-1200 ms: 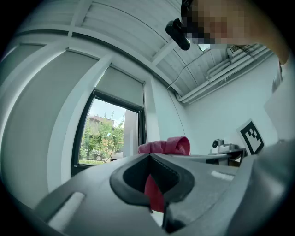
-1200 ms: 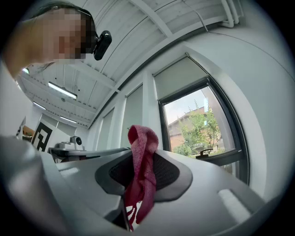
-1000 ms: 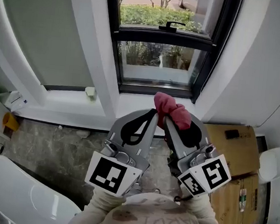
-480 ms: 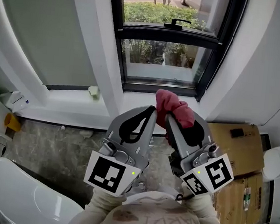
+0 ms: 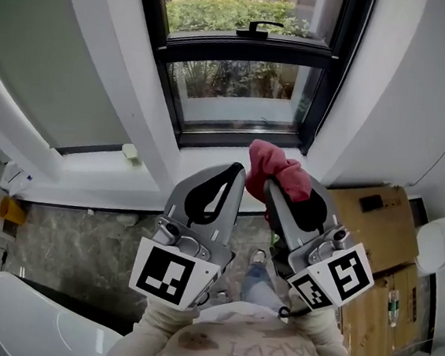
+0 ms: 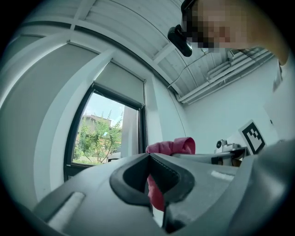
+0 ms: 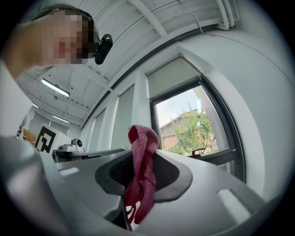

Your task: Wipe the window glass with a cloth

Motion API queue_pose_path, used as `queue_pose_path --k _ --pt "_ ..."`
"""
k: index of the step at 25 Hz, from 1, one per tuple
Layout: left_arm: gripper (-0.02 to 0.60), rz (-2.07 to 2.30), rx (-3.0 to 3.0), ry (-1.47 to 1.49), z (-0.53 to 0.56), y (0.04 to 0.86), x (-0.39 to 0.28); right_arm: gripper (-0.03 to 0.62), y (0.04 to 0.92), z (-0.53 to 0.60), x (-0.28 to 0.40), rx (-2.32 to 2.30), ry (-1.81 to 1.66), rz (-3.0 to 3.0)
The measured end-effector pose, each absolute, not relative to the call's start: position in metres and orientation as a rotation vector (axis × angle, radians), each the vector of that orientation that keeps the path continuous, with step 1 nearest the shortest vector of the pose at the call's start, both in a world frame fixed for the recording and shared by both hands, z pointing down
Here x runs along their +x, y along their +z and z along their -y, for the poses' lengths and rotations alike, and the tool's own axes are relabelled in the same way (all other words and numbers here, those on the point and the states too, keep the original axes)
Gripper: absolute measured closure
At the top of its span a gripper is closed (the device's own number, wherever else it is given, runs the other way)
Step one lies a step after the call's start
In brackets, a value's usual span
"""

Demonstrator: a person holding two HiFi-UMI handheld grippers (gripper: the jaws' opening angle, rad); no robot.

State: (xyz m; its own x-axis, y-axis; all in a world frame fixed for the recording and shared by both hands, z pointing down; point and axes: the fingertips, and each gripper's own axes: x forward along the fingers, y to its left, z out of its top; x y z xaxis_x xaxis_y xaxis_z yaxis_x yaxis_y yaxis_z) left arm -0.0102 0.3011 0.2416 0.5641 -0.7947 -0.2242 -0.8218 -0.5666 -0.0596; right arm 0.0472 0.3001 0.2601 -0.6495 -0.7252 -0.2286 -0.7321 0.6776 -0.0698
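Observation:
The window glass (image 5: 240, 88) sits in a dark frame straight ahead, with a black handle (image 5: 258, 27) on its upper sash. A pink cloth (image 5: 277, 169) is bunched at the tip of my right gripper (image 5: 267, 187), which is shut on it, just short of the sill below the glass. In the right gripper view the cloth (image 7: 140, 170) hangs between the closed jaws, with the window glass (image 7: 189, 129) beyond. My left gripper (image 5: 237, 171) is beside it, jaws shut and holding nothing. In the left gripper view (image 6: 150, 156) the cloth (image 6: 170, 146) shows behind the jaws.
A white sill (image 5: 88, 175) runs to the left with a small pale object (image 5: 131, 153) on it. Cardboard boxes (image 5: 368, 220) stand at the right. A white rounded fixture (image 5: 41, 320) fills the lower left, and an orange cup (image 5: 9, 210) stands at the far left.
The view has shifted, so the window now sits a little further left in the picture. Both grippers keep the same pose, side by side, with the cloth still in the right one.

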Motion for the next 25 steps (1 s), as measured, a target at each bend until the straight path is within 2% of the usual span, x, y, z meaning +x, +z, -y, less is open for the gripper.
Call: queue_pose_path --k 17,25 --pt "0.580 -1.390 -2.566 0.237 -0.112 0.213 0.085 0.471 0.242 -0.107 0.135 -1.079 0.058 -2.648" --pt "0.581 -1.414 -2.551 0.167 -0.077 0.222 0.110 0.471 0.253 -0.068 0.157 -1.031 -0.025 -2.631"
